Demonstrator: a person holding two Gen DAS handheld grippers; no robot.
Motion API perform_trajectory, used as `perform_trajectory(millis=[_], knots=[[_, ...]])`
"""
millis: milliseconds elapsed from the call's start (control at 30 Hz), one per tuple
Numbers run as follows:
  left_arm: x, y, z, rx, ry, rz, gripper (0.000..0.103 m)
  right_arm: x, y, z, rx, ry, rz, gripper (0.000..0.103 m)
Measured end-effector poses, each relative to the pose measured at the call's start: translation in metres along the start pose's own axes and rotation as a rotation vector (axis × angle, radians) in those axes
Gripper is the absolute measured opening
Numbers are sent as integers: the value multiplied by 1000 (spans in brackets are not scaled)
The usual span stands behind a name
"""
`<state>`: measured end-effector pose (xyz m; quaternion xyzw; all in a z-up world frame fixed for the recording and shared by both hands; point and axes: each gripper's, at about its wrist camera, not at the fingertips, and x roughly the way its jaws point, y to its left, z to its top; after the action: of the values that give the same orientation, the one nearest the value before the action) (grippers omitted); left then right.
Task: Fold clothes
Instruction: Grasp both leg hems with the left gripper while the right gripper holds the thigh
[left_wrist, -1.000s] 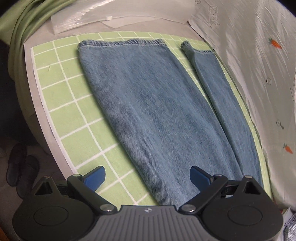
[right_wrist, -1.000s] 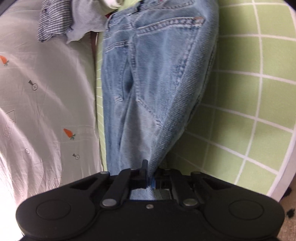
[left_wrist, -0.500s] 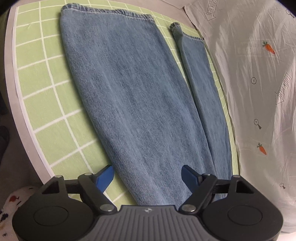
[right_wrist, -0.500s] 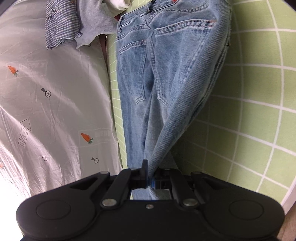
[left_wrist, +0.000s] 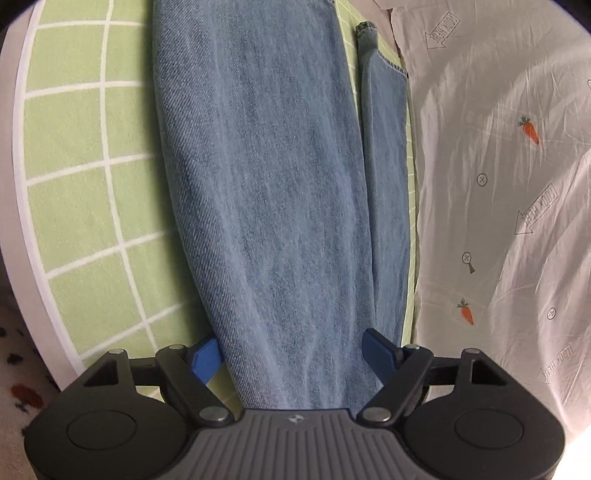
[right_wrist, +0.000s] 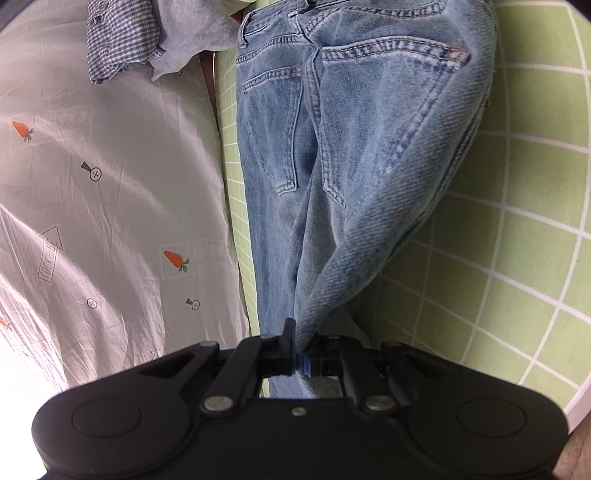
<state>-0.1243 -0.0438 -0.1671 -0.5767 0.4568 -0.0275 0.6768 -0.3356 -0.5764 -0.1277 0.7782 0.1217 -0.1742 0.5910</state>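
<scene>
Left claw: your left gripper (left_wrist: 293, 350) is spread but its jaws are closing, blue fingertips (left_wrist: 207, 356) either side of the wide jeans leg (left_wrist: 266, 192). Left pad sits at the leg's edge, right pad over the denim near the gap between the legs. No pinch yet that you can see.
Right claw: your right gripper (right_wrist: 300, 354) is pressed together, pinching a raised fold of denim (right_wrist: 332, 295) right at the pads.
Jeans, left view: both legs run away from the camera along the mat. Wide leg lies flat; narrow leg (left_wrist: 386, 192) lies just beside it on the right, hem (left_wrist: 366, 27) visible at the top.
Jeans, right view: seat end of the jeans (right_wrist: 332, 129), back pockets up, waistband at the top of the frame. The pinched fold lifts the right side of the cloth off the mat into a ridge; the left side lies flat.
Mat: green mat with white grid (left_wrist: 85, 192) under the jeans, white border along its curved edge.
Beside the mat: white sheet with carrot and arrow prints (left_wrist: 498, 203), touching the mat edge next to the narrow leg.
Far corner, right view: checked garment (right_wrist: 118, 37) and a grey garment (right_wrist: 192, 33) bunched on the sheet, near the waistband.
Floor: speckled patch (left_wrist: 18, 369) at the lower left of the left view; can't tell what it is.
</scene>
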Motion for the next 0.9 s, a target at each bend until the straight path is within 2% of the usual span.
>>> perform_trajectory(millis=[67, 100, 167, 200, 333, 433, 500, 600, 700, 833, 900], knots=[[2, 0, 5, -11, -26, 23, 46, -1, -1, 2, 4, 5, -2, 5], [2, 2, 7, -22, -39, 33, 40, -1, -2, 2, 5, 8, -4, 5], [-2, 2, 14, -21, -83, 65, 18, -2, -3, 4, 13, 10, -4, 5], [-2, 2, 19, -20, -97, 74, 15, -2, -4, 4, 17, 9, -6, 5], [-8, 1, 38, -30, -149, 93, 13, -2, -7, 6, 16, -2, -33, 8], [-10, -2, 50, -21, -170, 106, 13, -4, -11, 8, 6, -20, -87, 16], [-12, -1, 58, -29, -178, 107, 13, -7, -16, 8, 9, -51, -127, 26], [-16, 4, 66, -63, -184, 92, 13, -19, -28, 10, 54, -111, -140, 40], [-18, 6, 75, -76, -193, 88, 13, -28, -35, 13, 71, -167, -149, 45], [-21, 5, 89, -74, -207, 98, 13, -38, -35, 14, 13, -255, -231, 46], [-20, 4, 95, -77, -212, 98, 14, -43, -33, 15, -25, -311, -272, 50]])
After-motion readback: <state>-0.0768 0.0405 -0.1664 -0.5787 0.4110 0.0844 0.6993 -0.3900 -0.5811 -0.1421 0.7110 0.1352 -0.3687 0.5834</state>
